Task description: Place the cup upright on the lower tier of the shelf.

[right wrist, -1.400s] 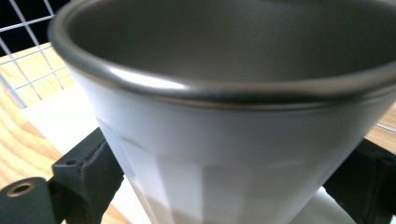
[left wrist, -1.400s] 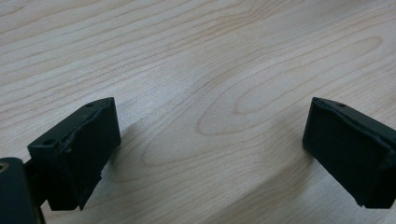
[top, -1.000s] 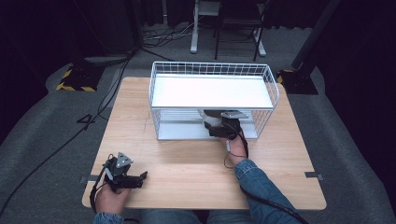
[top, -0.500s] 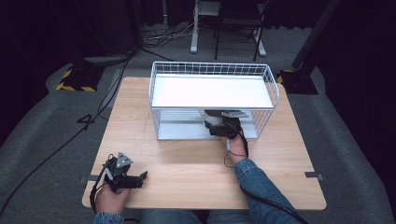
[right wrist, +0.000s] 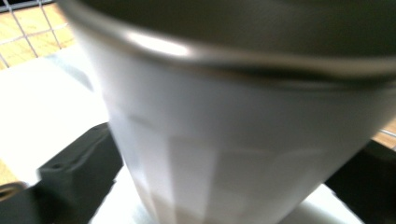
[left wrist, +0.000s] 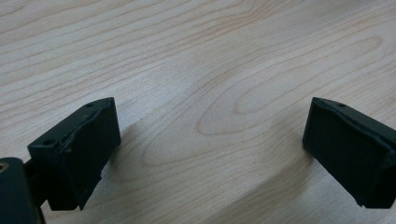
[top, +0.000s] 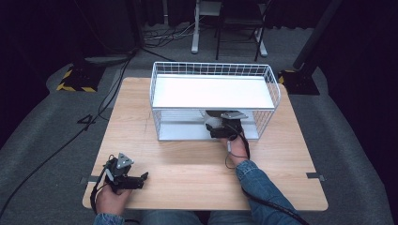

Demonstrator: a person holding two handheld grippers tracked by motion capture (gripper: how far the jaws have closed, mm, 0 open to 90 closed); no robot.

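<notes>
Basket (top: 274,89) of white wire stands on the table (top: 187,164) in the high view; the right gripper (top: 219,130) reaches under its shelf, the left gripper (top: 138,180) rests near the front edge, as in the earlier frame. Left gripper view: jaws wide apart over bare wood, holding nothing. Right gripper view: a white cup (right wrist: 224,154) stands between the jaws, which have just been opening, probably to leave it on the lower level.
</notes>
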